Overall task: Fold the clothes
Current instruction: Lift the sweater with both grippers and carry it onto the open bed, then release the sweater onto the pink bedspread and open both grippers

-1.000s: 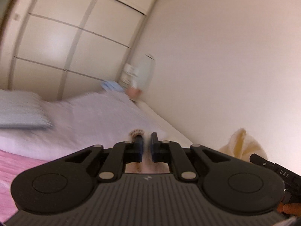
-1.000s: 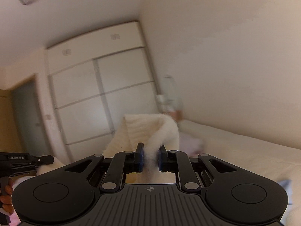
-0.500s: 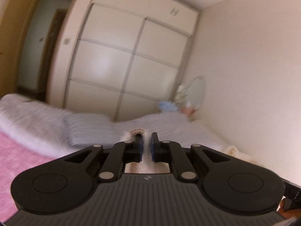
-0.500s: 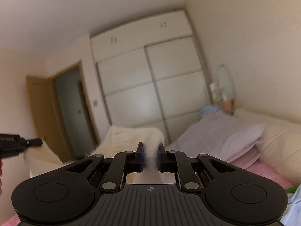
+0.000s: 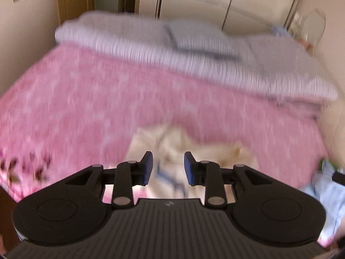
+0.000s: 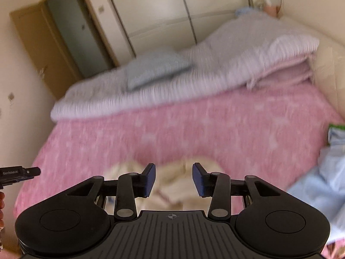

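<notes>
**A:** Bedroom, wardrobe (image 6: 163, 15) behind, pink bed (image 5: 90, 99) filling my view. Grey duvet (image 5: 194, 49) bunched at its far end.

**B:** And the garment?

**A:** Cream garment (image 5: 172, 149) crumpled on the bed under both tongs. Left tongs (image 5: 168, 165) have just been opening, nothing pinched; right tongs (image 6: 173, 178) likewise, parted moderately. I'd spread it flat first, then find the edges.

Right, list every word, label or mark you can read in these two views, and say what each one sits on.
"GenRobot.AI": on the black bar of the left tool, at the left edge of the right wrist view; small, so the reading is likely, not certain.
Small white logo on the left tool's ribbed body: a symbol, no letters.
Crosshair mark on the right tool's ribbed body: no letters.
The cream garment shows blue marks: too blurred to read.
</notes>
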A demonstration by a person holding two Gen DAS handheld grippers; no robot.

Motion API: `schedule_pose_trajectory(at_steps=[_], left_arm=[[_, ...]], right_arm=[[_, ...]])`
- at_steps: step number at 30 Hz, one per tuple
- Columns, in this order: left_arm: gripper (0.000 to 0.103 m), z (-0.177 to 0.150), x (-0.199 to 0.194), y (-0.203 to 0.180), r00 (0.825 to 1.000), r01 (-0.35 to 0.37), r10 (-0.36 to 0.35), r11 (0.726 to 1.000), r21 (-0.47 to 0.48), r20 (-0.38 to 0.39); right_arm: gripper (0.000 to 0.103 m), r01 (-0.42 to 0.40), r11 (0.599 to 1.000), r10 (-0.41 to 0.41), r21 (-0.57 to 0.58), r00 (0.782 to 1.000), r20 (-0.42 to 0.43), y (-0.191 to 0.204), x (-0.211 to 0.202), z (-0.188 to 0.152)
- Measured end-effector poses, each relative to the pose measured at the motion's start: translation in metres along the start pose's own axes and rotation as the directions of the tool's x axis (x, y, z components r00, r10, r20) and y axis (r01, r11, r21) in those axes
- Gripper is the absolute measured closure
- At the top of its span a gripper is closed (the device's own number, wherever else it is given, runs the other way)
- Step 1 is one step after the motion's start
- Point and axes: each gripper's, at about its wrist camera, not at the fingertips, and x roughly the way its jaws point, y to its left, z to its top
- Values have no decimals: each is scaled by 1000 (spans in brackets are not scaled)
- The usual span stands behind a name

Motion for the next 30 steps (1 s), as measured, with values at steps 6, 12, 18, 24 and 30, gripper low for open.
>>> schedule_pose_trajectory(at_steps=[6, 12, 18, 24, 30], left_arm=[[77, -78, -14, -2, 992, 33, -30, 999, 20, -122], [73, -122, -45, -23, 995, 56, -49, 995, 78, -90], [68, -161, -86, -41, 995, 60, -50, 990, 129, -84], [66, -210, -121, -45, 996, 20, -7, 988, 151, -85], [65, -245, -148, -45, 997, 5, 8, 986, 165, -78]], right_arm=[[61, 54, 998, -58, -36, 991, -121, 15, -23, -74], [61, 122, 987, -128, -105, 990, -52, 21, -78, -106], [61, 118, 993, -118, -25, 993, -19, 13, -126, -136], [61, 120, 993, -118, 6, 982, -145, 9, -142, -182], [61, 88, 996, -86, -2, 974, -211, 13, -155, -209]])
